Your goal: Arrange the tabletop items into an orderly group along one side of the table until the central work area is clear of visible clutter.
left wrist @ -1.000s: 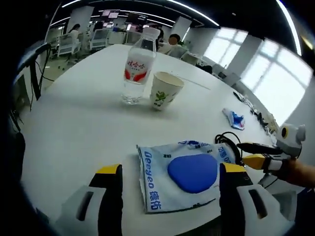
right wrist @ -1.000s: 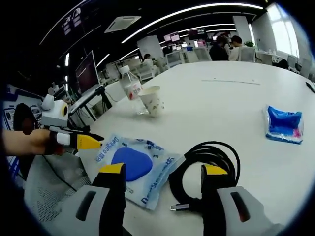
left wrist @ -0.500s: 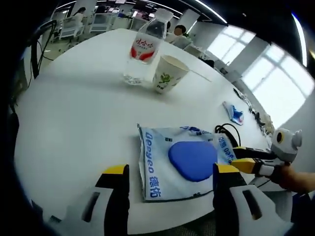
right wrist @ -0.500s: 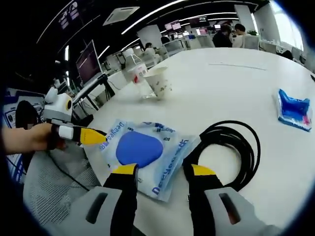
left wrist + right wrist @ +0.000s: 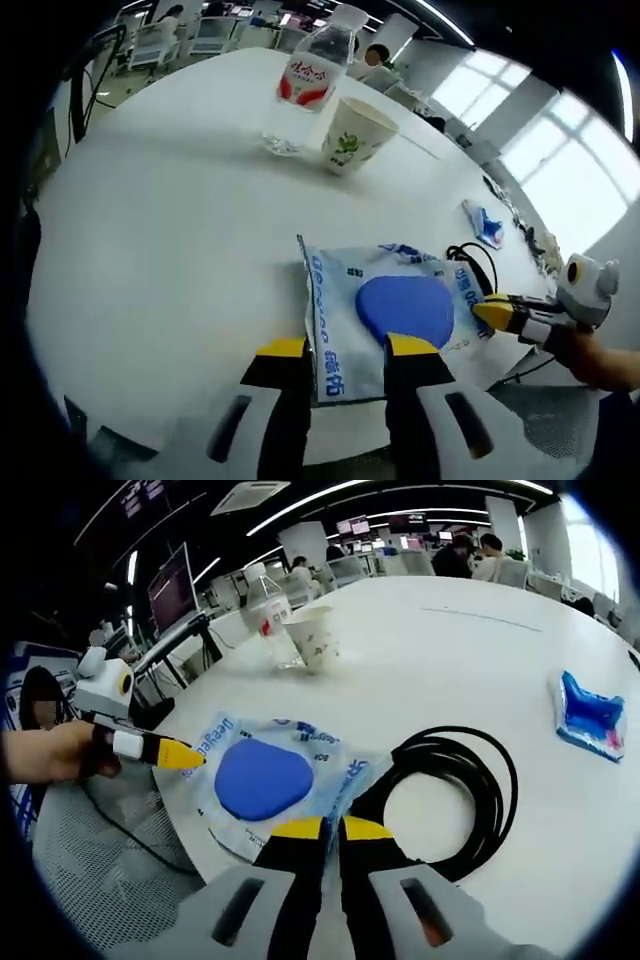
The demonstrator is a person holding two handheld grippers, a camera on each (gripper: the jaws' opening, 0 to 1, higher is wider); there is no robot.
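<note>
1. The left gripper (image 5: 345, 352) has its yellow-tipped jaws drawn in narrow over the near edge of a flat white-and-blue plastic packet with a blue oval pad inside (image 5: 385, 310); the packet edge sits in the thin gap between them, though I cannot tell whether the jaws actually press it.
2. The packet lies at the near edge of the white round table (image 5: 170, 220), close to the rim.
3. In the right gripper view, the right gripper (image 5: 322, 830) has its jaws almost together, nipping the packet's (image 5: 270, 780) near corner, just beside a coiled black cable (image 5: 450, 800).
4. The cable coil touches the packet's side and lies flat on the table (image 5: 480, 650).
5. Each gripper shows in the other's view, held by a hand: the right one at the packet's far corner in the left gripper view, the left one at the packet's left edge in the right gripper view.
6. A clear plastic water bottle with a red label (image 5: 305, 85) stands upright farther in on the table, with a white paper cup printed with a green motif (image 5: 355, 135) just beside it.
7. A small blue crumpled wrapper (image 5: 585, 712) lies well apart from the packet, towards the table's other side.
8. Office desks, monitors and seated people fill the background beyond the table.
</note>
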